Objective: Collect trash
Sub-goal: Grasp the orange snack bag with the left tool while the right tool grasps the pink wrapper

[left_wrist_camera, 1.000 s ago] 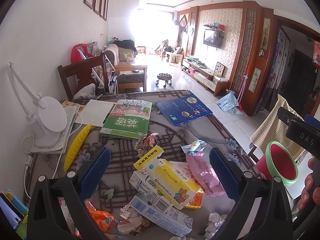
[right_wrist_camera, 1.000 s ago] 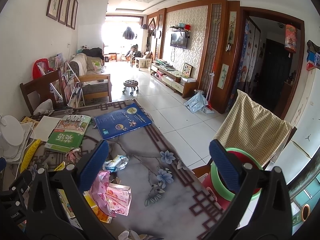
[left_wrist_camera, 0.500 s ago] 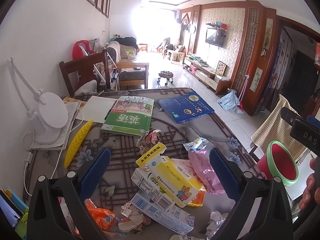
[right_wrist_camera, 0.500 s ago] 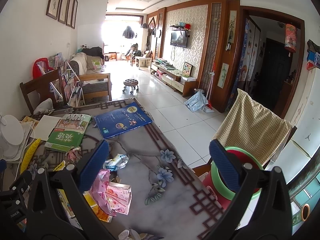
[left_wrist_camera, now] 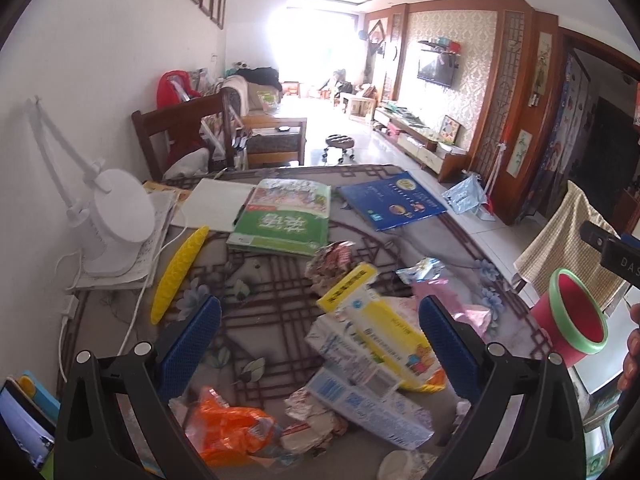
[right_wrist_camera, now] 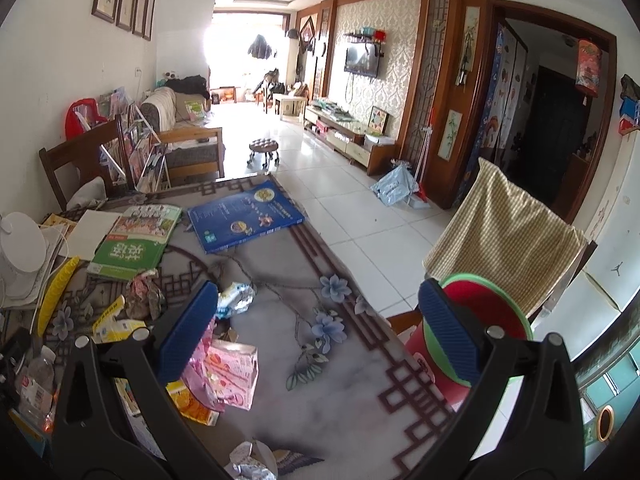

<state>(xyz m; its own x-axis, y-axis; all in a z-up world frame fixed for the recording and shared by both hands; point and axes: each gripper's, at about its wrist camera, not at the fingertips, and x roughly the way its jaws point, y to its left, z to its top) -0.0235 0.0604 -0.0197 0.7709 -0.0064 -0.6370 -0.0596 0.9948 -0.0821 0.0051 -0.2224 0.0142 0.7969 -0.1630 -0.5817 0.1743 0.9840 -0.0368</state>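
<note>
Crumpled wrappers [left_wrist_camera: 328,264], flattened cardboard cartons [left_wrist_camera: 384,332]

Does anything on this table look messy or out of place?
Yes. Crumpled wrappers, an orange bag and squashed boxes lie scattered across the table, near the schoolbooks. A red bin waits past the edge.

Crumpled wrappers [left_wrist_camera: 234,434], flattened cartons [left_wrist_camera: 384,332], tabletop-strewn
</note>
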